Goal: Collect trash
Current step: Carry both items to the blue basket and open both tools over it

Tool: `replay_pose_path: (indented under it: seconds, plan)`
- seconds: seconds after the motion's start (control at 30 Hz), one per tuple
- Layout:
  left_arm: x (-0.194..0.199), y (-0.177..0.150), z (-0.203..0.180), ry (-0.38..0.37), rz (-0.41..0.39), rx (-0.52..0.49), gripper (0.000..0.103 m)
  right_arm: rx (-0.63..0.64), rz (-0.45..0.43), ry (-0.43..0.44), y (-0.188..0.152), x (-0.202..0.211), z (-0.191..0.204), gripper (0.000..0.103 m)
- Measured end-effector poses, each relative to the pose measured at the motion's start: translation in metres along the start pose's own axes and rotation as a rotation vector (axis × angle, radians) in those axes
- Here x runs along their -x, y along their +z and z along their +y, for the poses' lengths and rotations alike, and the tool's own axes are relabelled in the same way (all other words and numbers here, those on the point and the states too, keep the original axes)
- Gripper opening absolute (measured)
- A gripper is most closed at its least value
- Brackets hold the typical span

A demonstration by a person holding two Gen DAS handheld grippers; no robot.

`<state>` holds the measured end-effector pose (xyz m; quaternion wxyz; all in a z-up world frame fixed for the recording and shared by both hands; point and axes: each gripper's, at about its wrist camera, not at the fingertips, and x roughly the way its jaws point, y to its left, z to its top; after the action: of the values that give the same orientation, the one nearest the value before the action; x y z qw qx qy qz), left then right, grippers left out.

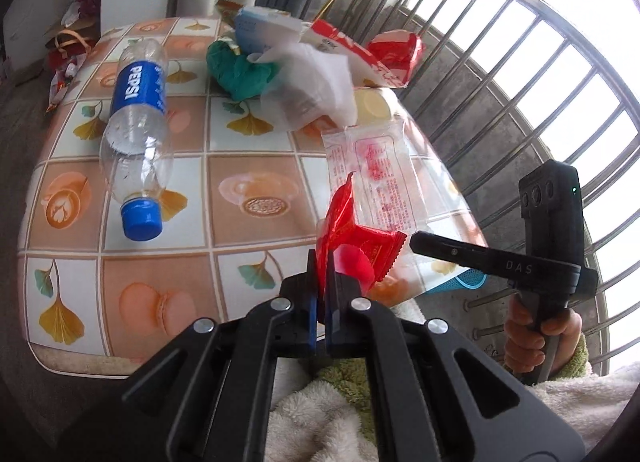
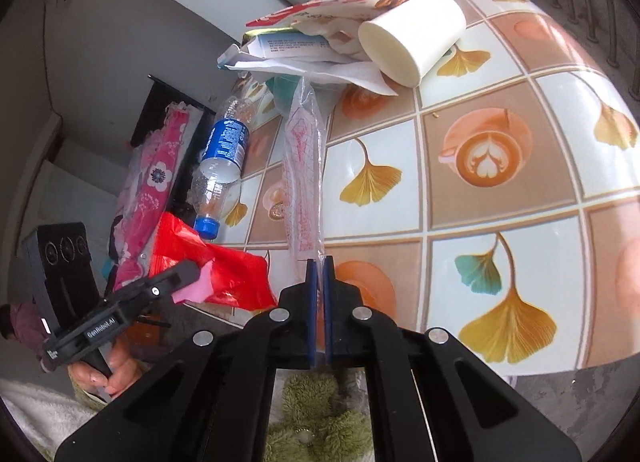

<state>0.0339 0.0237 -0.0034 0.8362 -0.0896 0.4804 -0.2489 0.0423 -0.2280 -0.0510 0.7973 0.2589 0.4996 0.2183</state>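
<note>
Our left gripper (image 1: 322, 262) pinches a red wrapper (image 1: 352, 246) above the table (image 1: 120, 262) edge; our right gripper (image 2: 320, 266) clamps a clear printed wrapper (image 2: 303, 182) over the tabletop; a Pepsi bottle (image 1: 136, 134) lies there.

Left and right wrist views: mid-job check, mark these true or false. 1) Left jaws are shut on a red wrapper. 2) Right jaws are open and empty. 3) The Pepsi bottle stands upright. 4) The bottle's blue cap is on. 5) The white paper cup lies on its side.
1) True: the left gripper is shut on the red wrapper.
2) False: the right gripper is shut on the clear plastic wrapper with red print.
3) False: the Pepsi bottle lies on its side on the table.
4) True: the blue cap is on.
5) True: the white paper cup lies tipped over by the paper pile.
</note>
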Motion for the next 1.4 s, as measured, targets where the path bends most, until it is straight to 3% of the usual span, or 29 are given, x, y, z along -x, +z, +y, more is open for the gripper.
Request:
replay_pose_path:
  seconds: [0.2,0.37,0.53,0.67,0.83,1.07,1.1,1.13,1.17,1.2,1.23,1.27,1.4]
  plan:
    - [-0.009,0.017,-0.072,-0.061,0.036,-0.182,0.001,-0.066,-0.133,0.002,-0.030,0.061,-0.032,0.003]
    - [-0.048,0.026,-0.154,-0.149,0.120,-0.349,0.001,-0.197,-0.326,-0.071,-0.057,0.131,-0.080,0.003]
    - [-0.126,0.051,-0.250,-0.257,0.268,-0.437,0.001,-0.373,-0.526,-0.248,-0.085,0.201,-0.148,0.003]
    - [-0.206,0.062,-0.331,-0.219,0.305,-0.609,0.001,-0.552,-0.620,-0.374,-0.102,0.232,-0.212,0.003]
    - [-0.303,0.057,-0.408,-0.200,0.366,-0.690,0.001,-0.791,-0.640,-0.427,-0.120,0.230,-0.293,0.003]
    - [-0.416,0.045,-0.468,-0.196,0.435,-0.700,0.001,-0.949,-0.642,-0.482,-0.119,0.224,-0.380,0.003]
    - [-0.431,0.042,-0.474,-0.211,0.456,-0.700,0.004,-0.980,-0.645,-0.491,-0.119,0.222,-0.393,0.003]
    - [-0.445,0.041,-0.478,-0.218,0.479,-0.694,0.013,-1.017,-0.645,-0.488,-0.119,0.218,-0.409,0.005]
    - [-0.458,0.039,-0.481,-0.208,0.490,-0.680,0.020,-1.051,-0.644,-0.474,-0.120,0.214,-0.423,0.011]
    - [-0.469,0.037,-0.482,-0.192,0.486,-0.665,0.035,-1.093,-0.645,-0.454,-0.123,0.210,-0.440,0.017]
    - [-0.477,0.035,-0.483,-0.172,0.475,-0.659,0.042,-1.140,-0.638,-0.460,-0.126,0.206,-0.452,0.033]
    - [-0.482,0.031,-0.487,-0.153,0.474,-0.657,0.042,-1.180,-0.632,-0.475,-0.132,0.205,-0.461,0.041]
    - [-0.471,0.033,-0.485,-0.200,0.499,-0.640,0.043,-1.218,-0.643,-0.478,-0.147,0.202,-0.471,0.046]
